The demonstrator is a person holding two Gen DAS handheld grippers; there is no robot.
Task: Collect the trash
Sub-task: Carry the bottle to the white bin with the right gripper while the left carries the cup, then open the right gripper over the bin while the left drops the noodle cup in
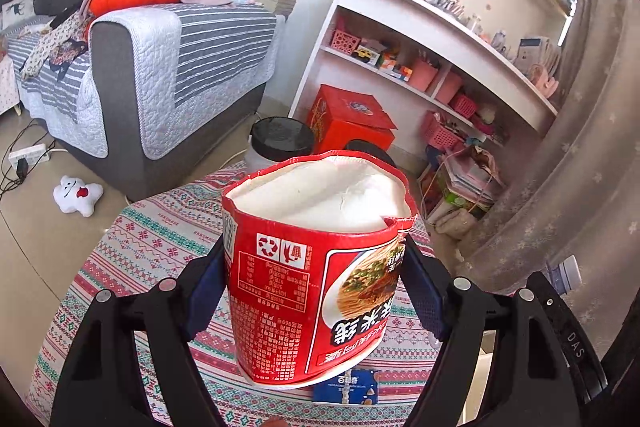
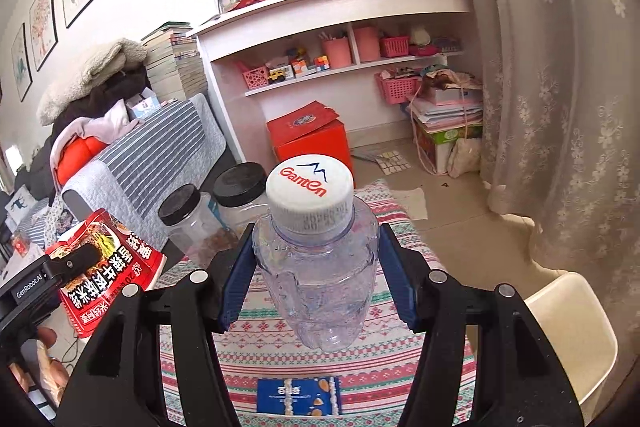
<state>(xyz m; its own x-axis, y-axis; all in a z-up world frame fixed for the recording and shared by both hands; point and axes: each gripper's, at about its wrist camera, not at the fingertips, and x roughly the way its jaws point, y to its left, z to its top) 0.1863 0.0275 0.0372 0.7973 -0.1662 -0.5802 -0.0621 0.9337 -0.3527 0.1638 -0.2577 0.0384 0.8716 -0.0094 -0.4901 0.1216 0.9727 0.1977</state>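
**Both Tools Gripping Trash Above the Tabletop**

The left tool [image 1: 316, 291] is clamping a crumpled red noodle cup [image 1: 316, 267], its blue pads [image 1: 208, 291] pressing the cup's sides at 9 and 3 o'clock. The cup is hanging clear of the patterned tabletop [image 1: 152, 239], its open mouth facing away from the camera, and the tool is tilting downward. The right tool [image 2: 316, 275] is squeezing a clear plastic bottle [image 2: 320, 283] with a white cap [image 2: 310, 187], also aloft and angling down over the cloth. A blue snack packet [image 2: 298, 395] is lying on the tabletop at 6 o'clock beneath the bottle. In the right wrist view, the cup is showing at 9 o'clock, with two black-lidded jars [image 2: 192, 223] standing beyond.
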